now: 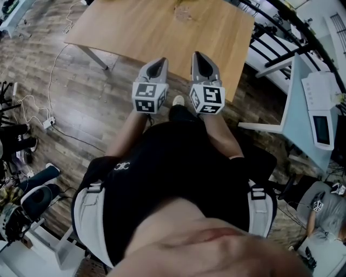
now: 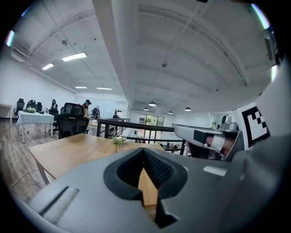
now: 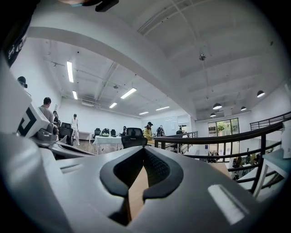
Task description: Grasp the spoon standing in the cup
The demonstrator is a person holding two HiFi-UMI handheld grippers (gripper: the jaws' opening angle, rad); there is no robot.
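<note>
Nothing is done yet: my left gripper (image 1: pixel 157 66) and right gripper (image 1: pixel 202 60), jaws closed on nothing, hang mid-frame short of the table (image 1: pixel 135 32), whose top-centre small blurred thing (image 1: pixel 184 11) may be the cup, no spoon discernible.

Lighting is bright, even and overhead. The sources are strip lights (image 2: pixel 75 56) and round lamps (image 3: pixel 217 106) on the ceiling. The far windows (image 3: pixel 223 128) are washed out.

Head view: the table (image 1: pixel 162 27) is evenly lit with soft shadows. The lower edge is heavily blurred and straight lines bend toward the corners.

Gripper views: strong fisheye, black vignette, bowed ceiling lines. The left gripper (image 2: pixel 144 152) and right gripper (image 3: pixel 144 152) sit close to the lens and are soft. The background is sharper.
</note>
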